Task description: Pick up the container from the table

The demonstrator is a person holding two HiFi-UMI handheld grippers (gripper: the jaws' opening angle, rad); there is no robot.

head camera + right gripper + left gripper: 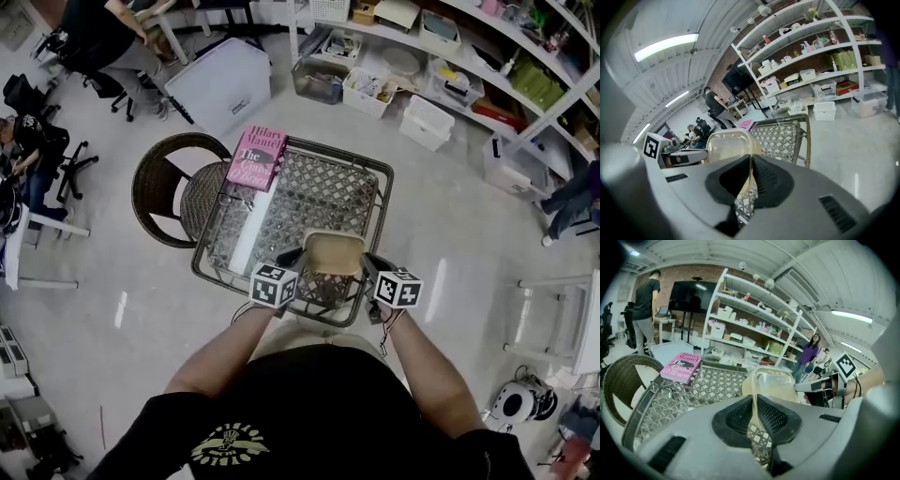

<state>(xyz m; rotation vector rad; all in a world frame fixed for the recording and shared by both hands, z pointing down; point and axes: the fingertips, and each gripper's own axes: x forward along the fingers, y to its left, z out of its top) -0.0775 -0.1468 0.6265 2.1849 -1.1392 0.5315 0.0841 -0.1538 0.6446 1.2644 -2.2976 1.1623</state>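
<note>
The mesh table (323, 192) spreads under and ahead of both grippers, with a wicker chair (164, 187) off its far-left side; a pink book (256, 157) lies at the far edge, well ahead of my left gripper (753, 405). The clear container (334, 253) sits between the two grippers at the table's near edge; the left gripper is clamped on one thin wall, and the right gripper (750, 176) pinches the opposite wall. Glasses (661, 389) rest ahead-left of the left gripper. I judge the grasp made and the lift in hand; whether the base is off the mesh I can't tell. Next I'd raise both together, level, with an even squeeze.
</note>
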